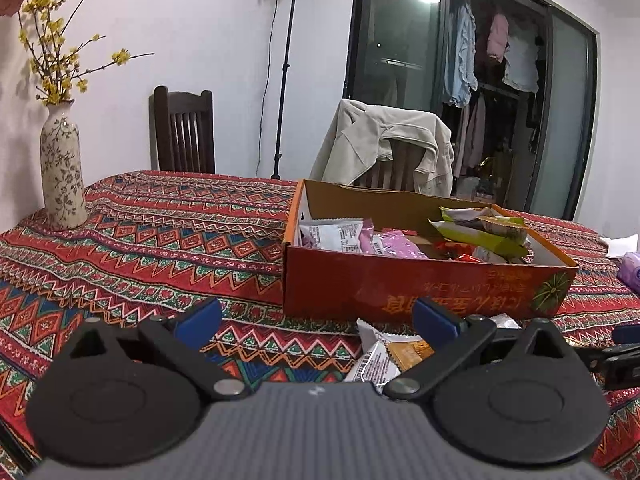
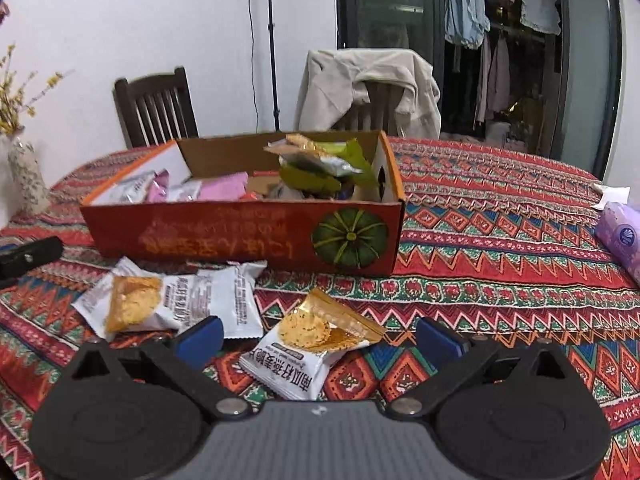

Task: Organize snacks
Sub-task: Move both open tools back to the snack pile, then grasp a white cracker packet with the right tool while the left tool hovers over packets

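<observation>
An orange cardboard box (image 2: 240, 236) with a pumpkin picture holds several pink, white and green snack packets; it also shows in the left wrist view (image 1: 400, 284). In front of it lie white-and-gold cracker packets: one (image 2: 308, 348) between my right gripper's (image 2: 320, 336) open jaws, two more (image 2: 168, 304) to the left. My left gripper (image 1: 318, 318) is open and empty over the cloth, with packets (image 1: 384, 352) near its right finger. The right gripper's tip shows in the left view (image 1: 616, 356).
A patterned red tablecloth (image 1: 160, 240) covers the table. A flowered vase (image 1: 62, 172) stands at the far left. A purple tissue pack (image 2: 620, 240) lies at the right. Two chairs (image 2: 156, 108) stand behind, one draped with a beige jacket (image 2: 368, 84).
</observation>
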The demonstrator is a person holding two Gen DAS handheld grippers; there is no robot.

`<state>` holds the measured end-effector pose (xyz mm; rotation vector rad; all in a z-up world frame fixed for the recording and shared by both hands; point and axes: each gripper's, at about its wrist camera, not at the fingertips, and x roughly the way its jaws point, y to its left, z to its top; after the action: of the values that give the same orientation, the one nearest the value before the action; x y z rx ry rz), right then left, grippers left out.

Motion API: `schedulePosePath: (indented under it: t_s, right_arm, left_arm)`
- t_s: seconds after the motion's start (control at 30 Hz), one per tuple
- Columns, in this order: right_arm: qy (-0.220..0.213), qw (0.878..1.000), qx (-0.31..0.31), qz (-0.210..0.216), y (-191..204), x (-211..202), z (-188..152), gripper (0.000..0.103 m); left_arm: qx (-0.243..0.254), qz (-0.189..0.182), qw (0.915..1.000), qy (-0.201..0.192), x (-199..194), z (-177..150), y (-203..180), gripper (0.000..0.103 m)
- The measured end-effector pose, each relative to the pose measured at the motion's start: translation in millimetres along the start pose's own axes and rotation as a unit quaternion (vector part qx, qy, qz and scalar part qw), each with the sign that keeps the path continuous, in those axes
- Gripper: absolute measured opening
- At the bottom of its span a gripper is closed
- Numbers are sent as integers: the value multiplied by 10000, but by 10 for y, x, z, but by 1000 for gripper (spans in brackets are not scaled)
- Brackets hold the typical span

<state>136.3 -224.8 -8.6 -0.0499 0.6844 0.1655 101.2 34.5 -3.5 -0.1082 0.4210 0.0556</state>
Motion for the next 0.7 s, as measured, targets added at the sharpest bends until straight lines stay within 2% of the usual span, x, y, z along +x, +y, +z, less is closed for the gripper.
schedulePosePath:
  t_s: [0.1,0.27,0.53,0.57,0.6,0.63,0.67,0.7]
  right_arm:
    - [252,9995,-88,-185,46,156,10,103]
    - [490,9988,-17,-90,72,357,-32,102]
    - [397,9992,-59,90,24,322,-97,102]
    - [365,9993,-50,99,-2,308,-97,99]
    - [296,9995,-38,75,-20,282,-108,91]
    - [238,9997,-16,80,-42,263,-123,89]
    - [147,9999,-7,32,-58,239,-141,81]
    - [78,10000,18,26,-76,222,-149,64]
  left_arm:
    - [4,-18,10000,56,25,-15,0,103]
    - [-53,-56,9999,92,30,-24,10,103]
    - [-126,-48,9998,150,48,-32,37,103]
    - [-132,-46,9998,151,46,-34,37,103]
    - [-134,-37,9998,155,48,-34,36,103]
    - [-137,-29,9998,162,50,-34,36,103]
    - [-141,-26,9998,169,52,-35,36,103]
    - [-144,-21,9997,177,55,-36,37,103]
